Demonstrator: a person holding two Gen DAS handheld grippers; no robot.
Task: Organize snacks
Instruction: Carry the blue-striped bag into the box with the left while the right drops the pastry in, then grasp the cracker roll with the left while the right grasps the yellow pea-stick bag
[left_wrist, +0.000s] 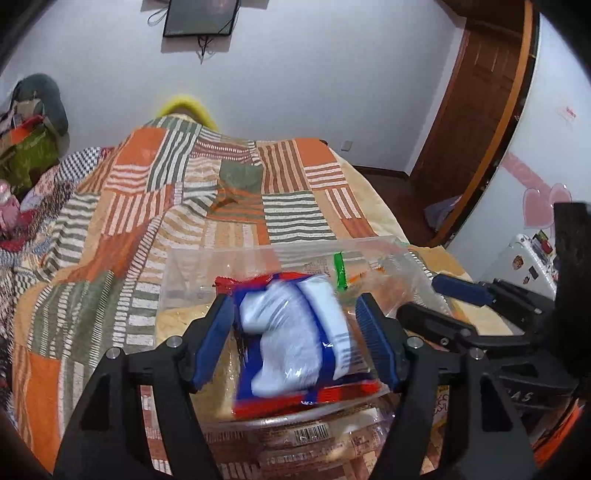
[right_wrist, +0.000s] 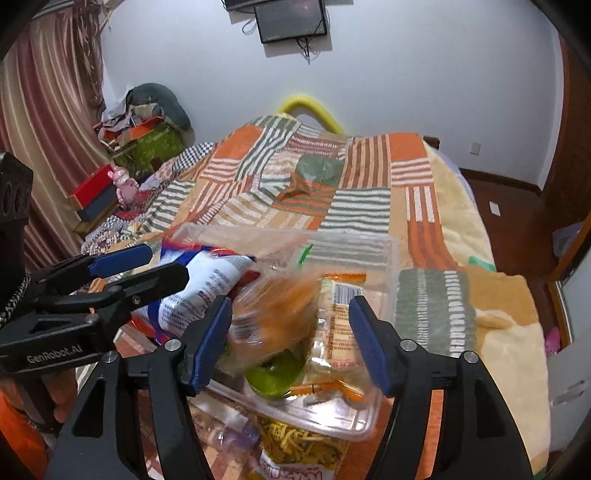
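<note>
A clear plastic bin (left_wrist: 221, 266) stands on the bed; it also shows in the right wrist view (right_wrist: 391, 258). My left gripper (left_wrist: 297, 341) is open over the bin, with a blue, white and red snack packet (left_wrist: 299, 339) between its spread fingers, blurred and touching neither pad clearly. My right gripper (right_wrist: 291, 341) is open over the bin's right part, with a blurred orange-brown packet (right_wrist: 280, 310) between its fingers. An orange-edged packet (right_wrist: 340, 321) and a green-lidded item (right_wrist: 273, 373) lie in the bin. The left gripper and its packet (right_wrist: 199, 288) show at left.
The bin sits on an orange, green and white patchwork blanket (left_wrist: 147, 206) covering the bed. More snack packets lie in front of the bin (right_wrist: 299, 443) (left_wrist: 310, 432). Boxes and clutter (right_wrist: 96, 192) stand at the bed's left; a wooden door (left_wrist: 476, 92) is at right.
</note>
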